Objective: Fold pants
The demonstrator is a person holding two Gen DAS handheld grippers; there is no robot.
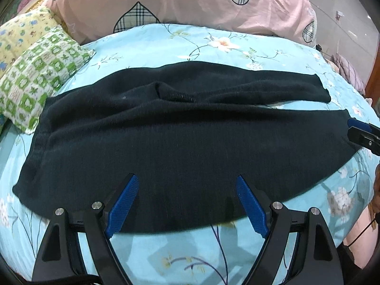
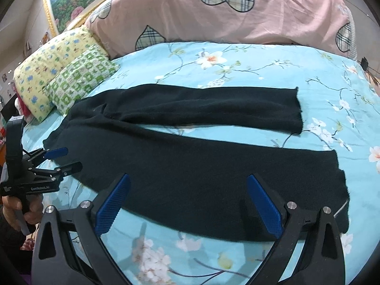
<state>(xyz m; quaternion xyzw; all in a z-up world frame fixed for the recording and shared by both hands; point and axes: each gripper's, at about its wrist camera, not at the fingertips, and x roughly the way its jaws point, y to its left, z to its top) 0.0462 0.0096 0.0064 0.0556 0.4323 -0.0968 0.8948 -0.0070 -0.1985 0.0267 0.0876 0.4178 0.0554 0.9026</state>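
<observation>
Up close, the left gripper (image 1: 186,182) hangs over the near edge of the pants (image 1: 180,147), jaws spread wide, blue pads (image 1: 123,204) clear of the cloth with nothing between them. The right gripper (image 2: 187,185) does the same over the near leg, jaws wide apart and empty; a hand (image 2: 16,210) shows at the left edge of its view, gripping the other tool's handle.

The pants (image 2: 190,166) are black, soft and knit-looking, spread flat across the bedspread (image 2: 237,71), a light blue one with white blossoms. Waist lies to the left, cuffs to the right. The two legs part in a narrow V, a strip of blue showing between them toward the cuffs. There's a puckered fold at the crotch; the far leg lies a touch rumpled.

Beyond the waist, a green checked pillow (image 1: 40,76) touches the pants' corner, a yellow pillow (image 2: 52,71) behind it. Farthest back, a pink bolster (image 1: 190,7) with plaid hearts.
</observation>
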